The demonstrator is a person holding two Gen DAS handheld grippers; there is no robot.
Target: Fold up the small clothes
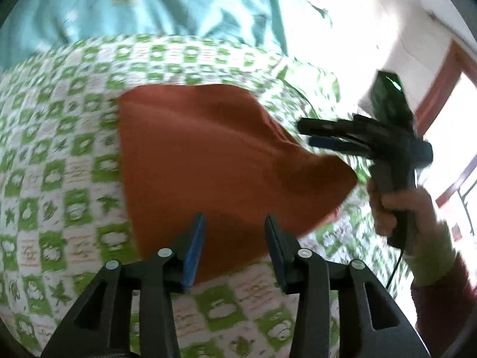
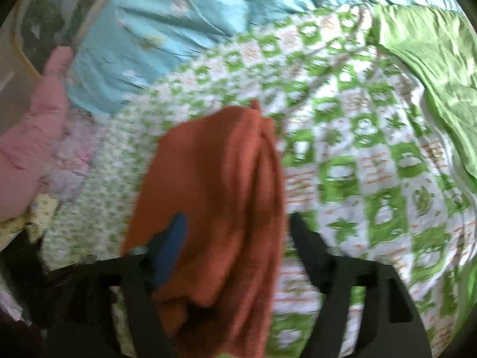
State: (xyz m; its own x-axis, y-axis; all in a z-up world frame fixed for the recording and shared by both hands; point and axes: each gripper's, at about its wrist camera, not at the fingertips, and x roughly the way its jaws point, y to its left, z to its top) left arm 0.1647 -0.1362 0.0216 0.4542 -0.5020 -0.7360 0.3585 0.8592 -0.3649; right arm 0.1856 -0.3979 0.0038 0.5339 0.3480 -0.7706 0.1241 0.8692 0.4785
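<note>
**Rust cloth on the bed, both tongs apart**

Your left tongs [image 1: 235, 223] stood apart, their two fingers spread with the near edge of the rust-orange cloth [image 1: 208, 161] showing between them; they gripped nothing. You held them low and pointing forward across the bed, angled slightly down at the cloth.

The cloth lay on the green-and-white checked bedspread [image 1: 74, 149], roughly in the middle of it, its right corner running out to a point toward your other tool. In the right wrist view the same cloth [image 2: 214, 197] looked bunched into long folds running away from the camera.

Your right tongs [image 1: 304, 132] reached in from the right side, held sideways with the fingers pointing left, their tips just beside the cloth's upper right edge. Your right hand [image 1: 390, 211] was wrapped around the grip below, wrist bent, a cuffed sleeve behind it. From their own camera, the right tongs [image 2: 235, 220] stood wide apart, with the cloth lying between and over the left finger; whether a finger touched the fabric could not be told through the blur.

A bare hand [image 2: 38, 125] showed open at the left edge of the right wrist view, palm toward the camera. Beyond the bedspread lay a turquoise sheet [image 1: 149, 3] and a bright green cover [image 2: 432, 68].
</note>
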